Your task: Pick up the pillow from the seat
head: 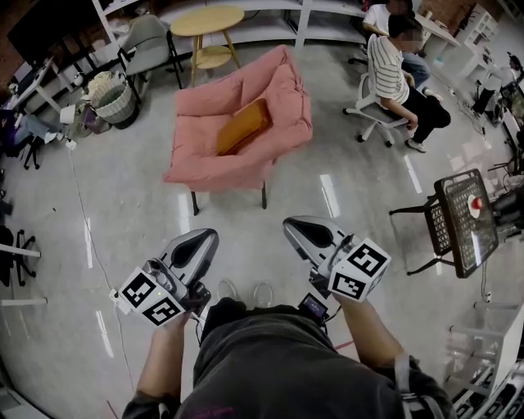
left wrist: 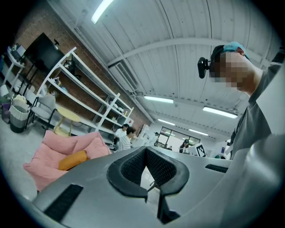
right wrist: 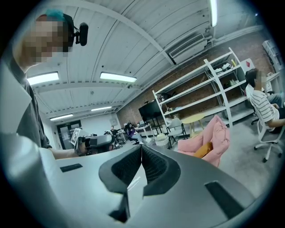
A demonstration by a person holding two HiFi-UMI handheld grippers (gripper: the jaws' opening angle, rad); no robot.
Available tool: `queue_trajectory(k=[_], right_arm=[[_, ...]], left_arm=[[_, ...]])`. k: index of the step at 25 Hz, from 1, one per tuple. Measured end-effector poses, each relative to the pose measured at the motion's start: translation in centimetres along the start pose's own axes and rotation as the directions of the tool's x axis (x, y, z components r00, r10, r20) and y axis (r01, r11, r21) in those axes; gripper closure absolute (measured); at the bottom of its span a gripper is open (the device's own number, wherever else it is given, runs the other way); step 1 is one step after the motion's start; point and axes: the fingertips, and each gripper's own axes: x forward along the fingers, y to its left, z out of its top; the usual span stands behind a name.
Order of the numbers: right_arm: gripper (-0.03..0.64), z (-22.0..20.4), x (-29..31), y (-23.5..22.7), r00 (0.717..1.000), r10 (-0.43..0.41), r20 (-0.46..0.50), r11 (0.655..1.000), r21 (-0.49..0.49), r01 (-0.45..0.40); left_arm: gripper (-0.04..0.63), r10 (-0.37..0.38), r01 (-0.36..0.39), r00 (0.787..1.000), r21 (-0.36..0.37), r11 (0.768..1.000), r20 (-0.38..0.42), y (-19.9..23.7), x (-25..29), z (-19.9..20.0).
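Fingers [left wrist: 131,168] both shut; pillow [head: 242,125] diag on seat [head: 205,159], lower-left→upper-right.

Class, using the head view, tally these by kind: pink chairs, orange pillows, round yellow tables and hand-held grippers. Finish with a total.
Pink chair: 1
Orange pillow: 1
Round yellow table: 1
Hand-held gripper: 2 (left, right)
Total: 5

Pillow [head: 243,125] on chair [head: 205,164] — table [head: 208,21] behind
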Motion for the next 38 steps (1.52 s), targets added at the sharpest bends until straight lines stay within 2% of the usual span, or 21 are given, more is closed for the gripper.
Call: queue_trajectory(k=[9, 19, 27, 38], right_arm=[[0.601, 0.3, 1.3, -1.4, 1.0, 0.009, 0.0, 1.0, 0.004, -0.009], [0.601, 1.4, 5.6, -4.6, 1.0, -0.006, -0.026, 1.0, 0.015, 0.006], [0.601, 1.6, 12.8, -8.6, 0.998, -0.029, -0.056, 0.999, 0.035, 0.031], [0.601, 3.4, 23.5, -13.9, 0.992, -0.077, -0.104, 0.995, 0.056, 0.083]], left_arm=[[0.584, 0.012, -0.012, 1.0, -0.003, 1.0, 0.005, 1.7, 0.7, 0.3], [0.584, 0.004, -0.004, 1.0, -0.035, 0.999, 0.0, 7.0, 2.8, 1.7], [0.584, -0.019, 0.018, 1.0, -0.064, 0.998, -0.024, 15.1, 5.0, 3.1], [0.584, -0.056, 0.05, 0.997, -0.104, 0.993, -0.051, 27.1, 7.5, 7.2]])
